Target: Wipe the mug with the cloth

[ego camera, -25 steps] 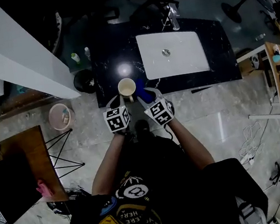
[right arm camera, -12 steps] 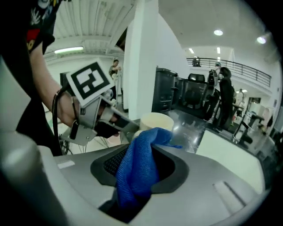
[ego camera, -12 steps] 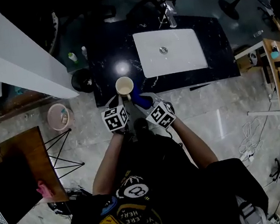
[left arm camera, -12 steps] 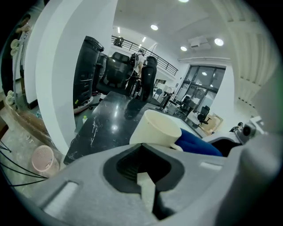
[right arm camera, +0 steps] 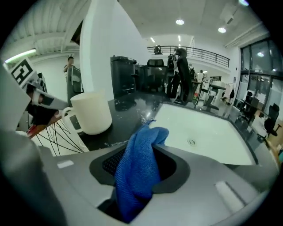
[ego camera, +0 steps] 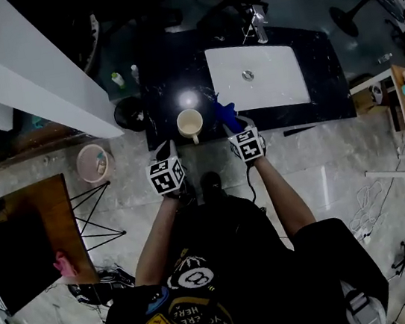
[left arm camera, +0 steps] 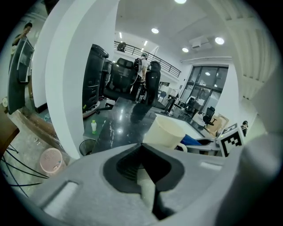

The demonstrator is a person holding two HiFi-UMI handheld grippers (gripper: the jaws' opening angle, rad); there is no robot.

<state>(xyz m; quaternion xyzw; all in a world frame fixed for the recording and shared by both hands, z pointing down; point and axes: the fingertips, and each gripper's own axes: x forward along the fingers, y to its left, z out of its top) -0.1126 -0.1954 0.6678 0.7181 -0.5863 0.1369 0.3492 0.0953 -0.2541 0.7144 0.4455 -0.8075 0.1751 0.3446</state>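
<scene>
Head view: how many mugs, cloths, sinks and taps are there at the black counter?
cream mug: 1
blue cloth: 1
white sink: 1
faucet: 1
Total: 4

One mug [ego camera: 190, 123]; one cloth [ego camera: 227, 116]; one sink [ego camera: 260, 92]

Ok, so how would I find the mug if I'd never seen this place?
Look for the black counter with the white sink set in it. On the dark part left of the sink, near the front edge, stands the mug. It is the only cream-coloured cup there, with a handle, while the blue cloth beside it is soft and bright.
</scene>
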